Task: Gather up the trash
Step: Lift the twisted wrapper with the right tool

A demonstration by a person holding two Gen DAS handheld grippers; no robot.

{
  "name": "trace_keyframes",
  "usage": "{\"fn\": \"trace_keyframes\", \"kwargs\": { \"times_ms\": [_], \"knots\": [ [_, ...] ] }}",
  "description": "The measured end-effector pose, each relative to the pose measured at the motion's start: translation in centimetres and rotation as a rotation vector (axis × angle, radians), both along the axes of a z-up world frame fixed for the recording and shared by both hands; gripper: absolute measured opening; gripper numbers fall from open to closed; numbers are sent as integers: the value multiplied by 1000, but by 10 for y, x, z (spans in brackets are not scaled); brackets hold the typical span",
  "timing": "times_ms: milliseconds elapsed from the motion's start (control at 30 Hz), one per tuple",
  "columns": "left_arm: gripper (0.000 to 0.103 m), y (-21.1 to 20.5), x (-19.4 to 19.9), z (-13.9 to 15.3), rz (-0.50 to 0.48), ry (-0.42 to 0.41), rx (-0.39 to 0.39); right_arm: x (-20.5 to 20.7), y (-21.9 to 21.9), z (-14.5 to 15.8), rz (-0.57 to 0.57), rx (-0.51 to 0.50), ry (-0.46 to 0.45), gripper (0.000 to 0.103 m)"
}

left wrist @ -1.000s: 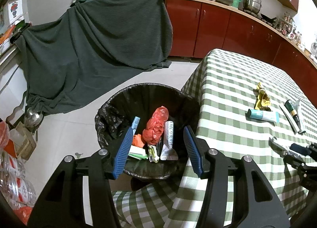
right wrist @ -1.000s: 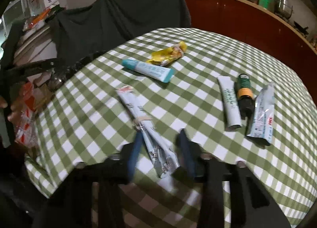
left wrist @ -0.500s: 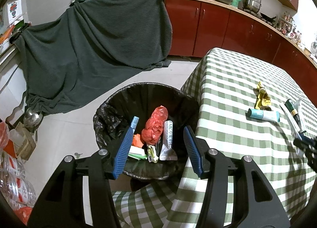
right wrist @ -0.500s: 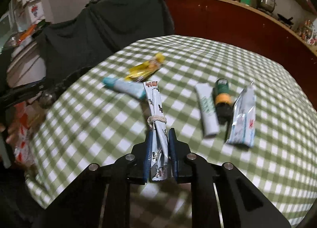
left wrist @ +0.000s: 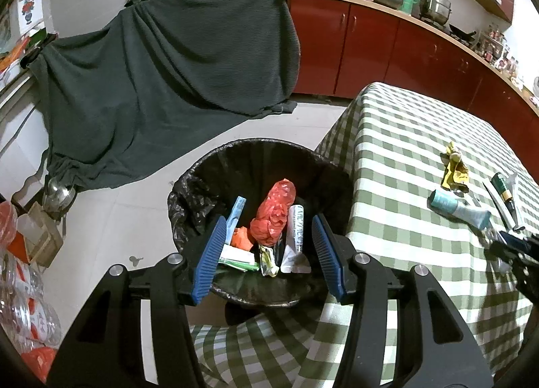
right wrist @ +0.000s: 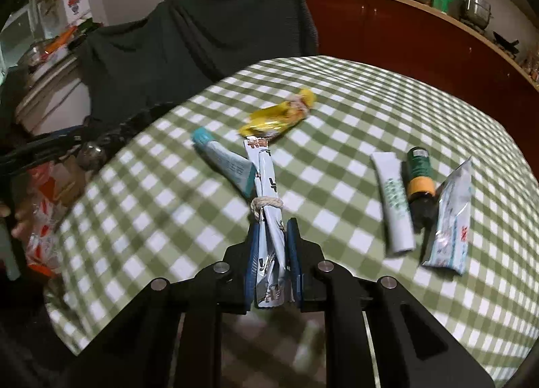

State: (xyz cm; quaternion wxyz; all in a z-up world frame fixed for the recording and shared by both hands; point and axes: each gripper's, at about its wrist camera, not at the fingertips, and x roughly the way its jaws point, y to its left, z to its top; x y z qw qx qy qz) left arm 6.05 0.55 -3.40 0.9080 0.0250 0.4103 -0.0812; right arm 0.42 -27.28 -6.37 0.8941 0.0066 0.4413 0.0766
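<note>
Right gripper (right wrist: 273, 246) pinching a bundle of sachets (right wrist: 266, 199) tied with string, raised over the checked tablecloth (right wrist: 337, 91); left gripper (left wrist: 269, 253) spread, nothing between its fingers, over the black-lined bin (left wrist: 256, 159) holding a red bag (left wrist: 274, 213); teal tube (right wrist: 224, 160), yellow wrapper (right wrist: 279, 115) on table

A matt checked cloth (right wrist: 337, 91) covers the tabletop; the sachet bundle (right wrist: 269, 219) looks glossy foil, the bin liner (left wrist: 188, 202) shiny crinkled plastic.
</note>
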Motion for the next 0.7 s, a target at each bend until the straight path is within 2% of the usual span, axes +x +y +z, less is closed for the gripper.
{"fn": "trace_keyframes", "kwargs": {
  "times_ms": [367,500,700],
  "knots": [
    [52,0,-5,3,-7,-4,-12,-15,29,8,49,96,0,18],
    [52,-9,-9,6,-23,-2,-19,-16,20,13,-10,97,-21,18],
    [54,-45,-22,12,-80,6,-30,-24,-12,15,-112,100,-49,18]
  ]
}}
